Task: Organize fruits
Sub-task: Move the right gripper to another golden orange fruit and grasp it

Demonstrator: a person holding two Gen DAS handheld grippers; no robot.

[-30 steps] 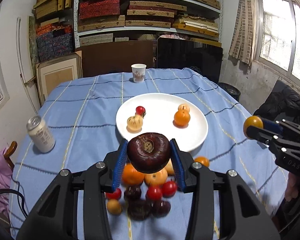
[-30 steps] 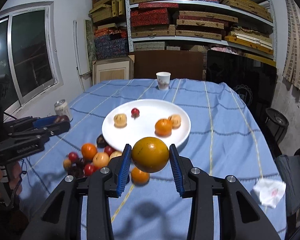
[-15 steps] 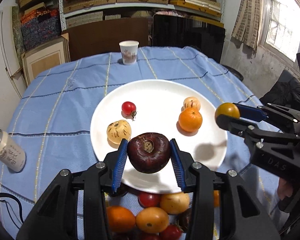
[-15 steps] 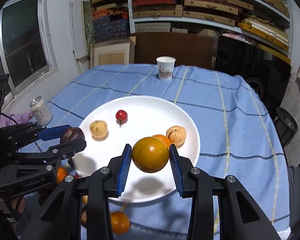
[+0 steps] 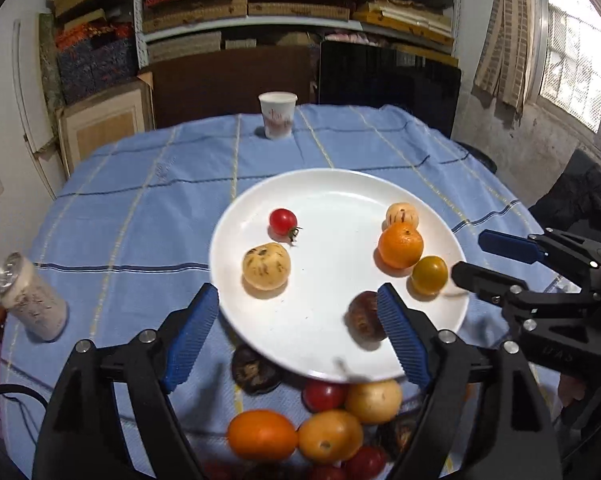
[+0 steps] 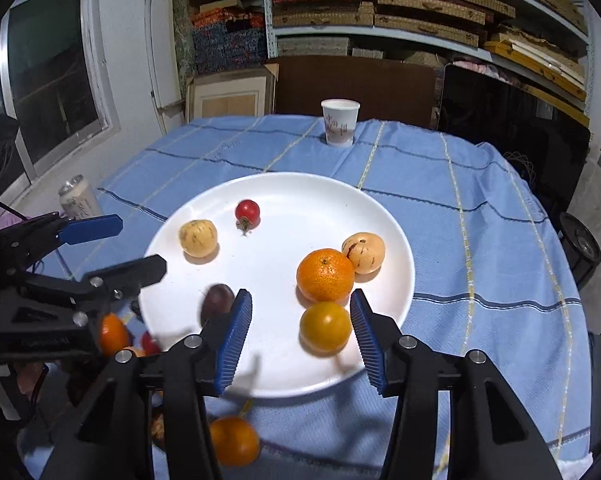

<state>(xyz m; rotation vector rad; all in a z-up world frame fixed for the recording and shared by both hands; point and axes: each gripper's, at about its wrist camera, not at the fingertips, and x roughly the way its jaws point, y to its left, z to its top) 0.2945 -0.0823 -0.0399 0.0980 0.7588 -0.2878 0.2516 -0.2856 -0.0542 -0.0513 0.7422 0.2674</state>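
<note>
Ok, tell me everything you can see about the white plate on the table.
The white plate is round, shallow, glossy like glazed ceramic, and lies flat on the blue checked tablecloth. On it sit a cherry tomato, two pale speckled fruits, an orange, a yellow-orange fruit and a dark purple fruit. More fruit is piled on the cloth at its near edge. Both grippers hang open over its near side, touching nothing.

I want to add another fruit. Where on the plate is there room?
The plate is bare at its far part, beyond the cherry tomato, and in the middle, between the pale fruit and the orange. The near edge is crowded: dark fruit, yellow-orange fruit, both grippers.
</note>
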